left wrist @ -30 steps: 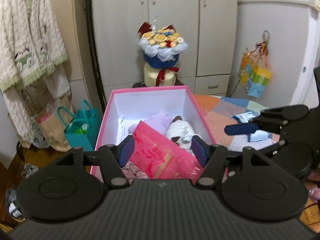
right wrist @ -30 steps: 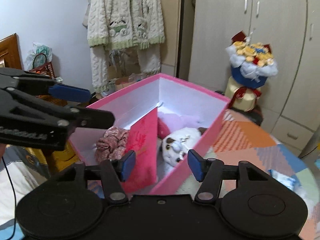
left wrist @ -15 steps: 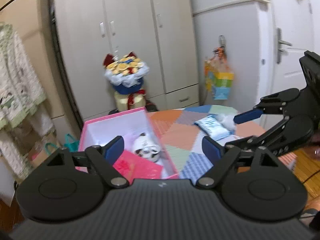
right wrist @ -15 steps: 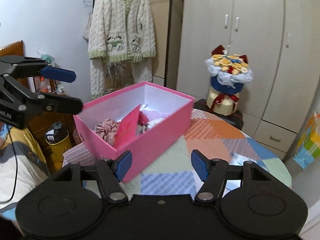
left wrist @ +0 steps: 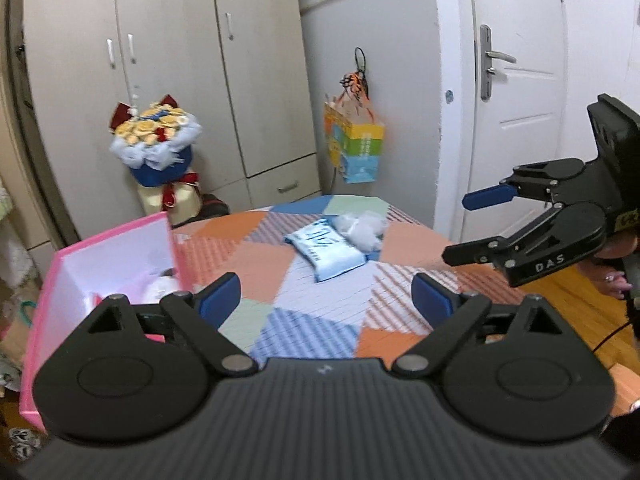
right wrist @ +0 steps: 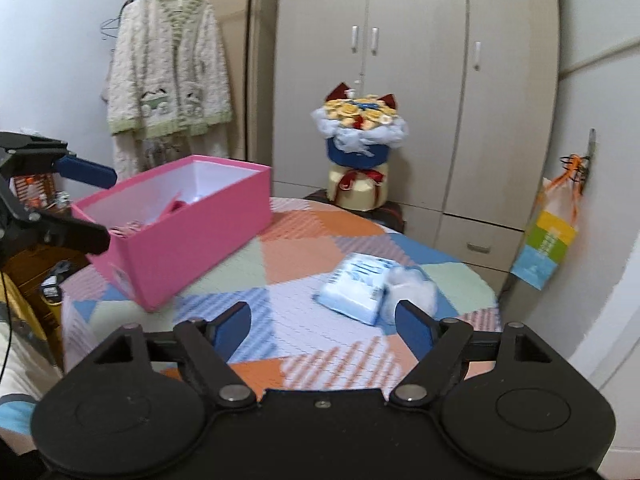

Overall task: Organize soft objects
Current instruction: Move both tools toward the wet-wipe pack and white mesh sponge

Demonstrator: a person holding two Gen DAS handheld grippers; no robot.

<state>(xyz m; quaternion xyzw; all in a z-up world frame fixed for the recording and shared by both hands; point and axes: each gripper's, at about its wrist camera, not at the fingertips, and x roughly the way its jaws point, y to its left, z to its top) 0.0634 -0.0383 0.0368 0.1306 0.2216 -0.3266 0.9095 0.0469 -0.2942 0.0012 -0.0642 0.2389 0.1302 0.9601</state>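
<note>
A pink box (left wrist: 108, 256) (right wrist: 180, 232) with soft toys inside stands on the left of the patchwork-covered table (left wrist: 304, 332) (right wrist: 288, 256). A light blue tissue pack (left wrist: 326, 248) (right wrist: 356, 284) lies further right, and a white fluffy wad (left wrist: 362, 226) (right wrist: 412, 284) touches it. My left gripper (left wrist: 326, 300) (right wrist: 100, 206) hovers over the table just right of the box, its jaws opening and empty. My right gripper (right wrist: 323, 328) (left wrist: 472, 224) hangs short of the tissue pack; its jaws are also opening with nothing between them.
A flower bouquet (right wrist: 360, 136) stands behind the table before grey wardrobes (right wrist: 420, 80). A colourful paper bag (left wrist: 354, 148) hangs on the wall beside a white door (left wrist: 516, 100). A knitted cardigan (right wrist: 168, 80) hangs at the back left. The table's round edge lies just beyond the wad.
Both grippers have drawn back from the pink box and swung right towards the tissue pack and the white wad. The jaws of both stand wider than before.
</note>
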